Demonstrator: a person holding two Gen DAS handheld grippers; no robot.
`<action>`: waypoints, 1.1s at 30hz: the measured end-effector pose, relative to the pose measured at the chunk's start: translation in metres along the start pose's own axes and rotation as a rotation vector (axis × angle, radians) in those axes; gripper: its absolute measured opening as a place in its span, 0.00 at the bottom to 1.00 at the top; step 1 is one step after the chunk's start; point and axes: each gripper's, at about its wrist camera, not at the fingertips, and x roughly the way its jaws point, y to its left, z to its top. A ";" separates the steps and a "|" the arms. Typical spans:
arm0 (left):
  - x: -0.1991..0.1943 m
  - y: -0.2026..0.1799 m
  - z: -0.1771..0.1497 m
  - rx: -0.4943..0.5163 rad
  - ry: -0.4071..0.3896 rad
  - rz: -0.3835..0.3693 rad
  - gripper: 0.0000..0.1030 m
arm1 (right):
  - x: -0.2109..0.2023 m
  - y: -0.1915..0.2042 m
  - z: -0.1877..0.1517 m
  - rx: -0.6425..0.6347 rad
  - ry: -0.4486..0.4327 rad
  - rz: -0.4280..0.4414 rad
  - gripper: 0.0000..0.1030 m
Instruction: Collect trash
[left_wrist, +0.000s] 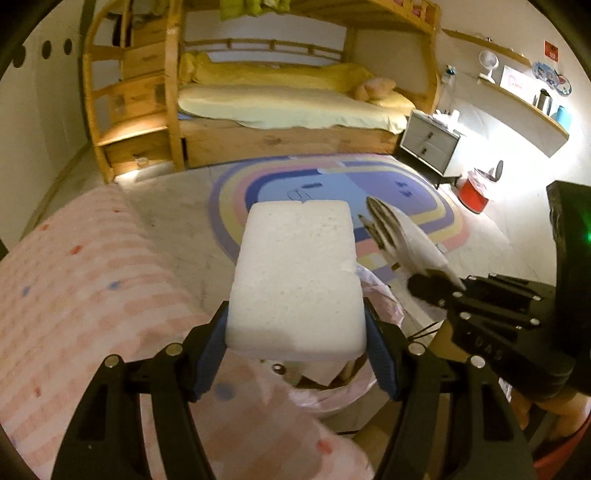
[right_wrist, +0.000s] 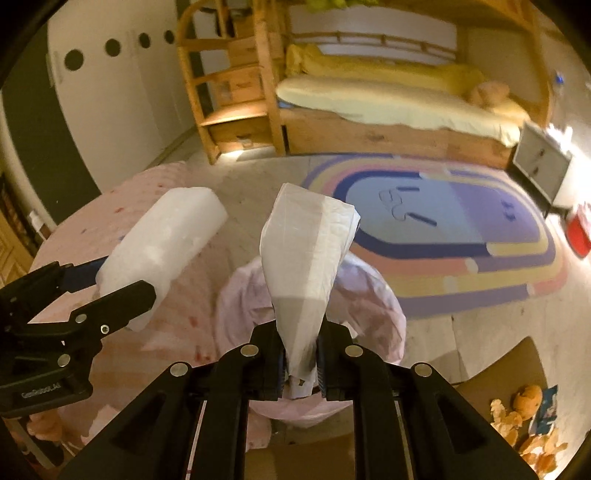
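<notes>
A white foam block (left_wrist: 295, 280) juts forward from my left gripper (left_wrist: 295, 317), whose blue pads press on its two sides. Under it sits a bin with a pink bag liner (left_wrist: 380, 295). My right gripper (right_wrist: 301, 354) is shut on a crumpled white wrapper (right_wrist: 306, 258) that stands up from its jaws, right over the pink liner (right_wrist: 369, 306). In the left wrist view the right gripper (left_wrist: 432, 288) comes in from the right with the wrapper (left_wrist: 406, 236), close beside the block. The right wrist view has the left gripper (right_wrist: 110, 286) and the foam block (right_wrist: 166, 240) at the left.
A round table with a pink checked cloth (left_wrist: 92, 295) lies left of the bin. Behind are a rainbow rug (left_wrist: 332, 184), a wooden bunk bed (left_wrist: 288, 107), a grey nightstand (left_wrist: 430, 142) and a red bin (left_wrist: 474, 194). Orange peels (right_wrist: 524, 424) lie on the floor beside cardboard (right_wrist: 498, 369).
</notes>
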 end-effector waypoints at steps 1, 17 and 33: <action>0.007 -0.002 0.003 0.000 0.009 -0.005 0.65 | 0.003 -0.004 0.000 0.005 0.004 0.002 0.16; -0.049 0.043 0.001 -0.106 -0.078 0.170 0.86 | -0.040 0.000 -0.012 0.083 -0.048 0.040 0.67; -0.246 0.076 -0.097 -0.320 -0.149 0.468 0.93 | -0.160 0.124 -0.038 -0.067 -0.114 0.236 0.90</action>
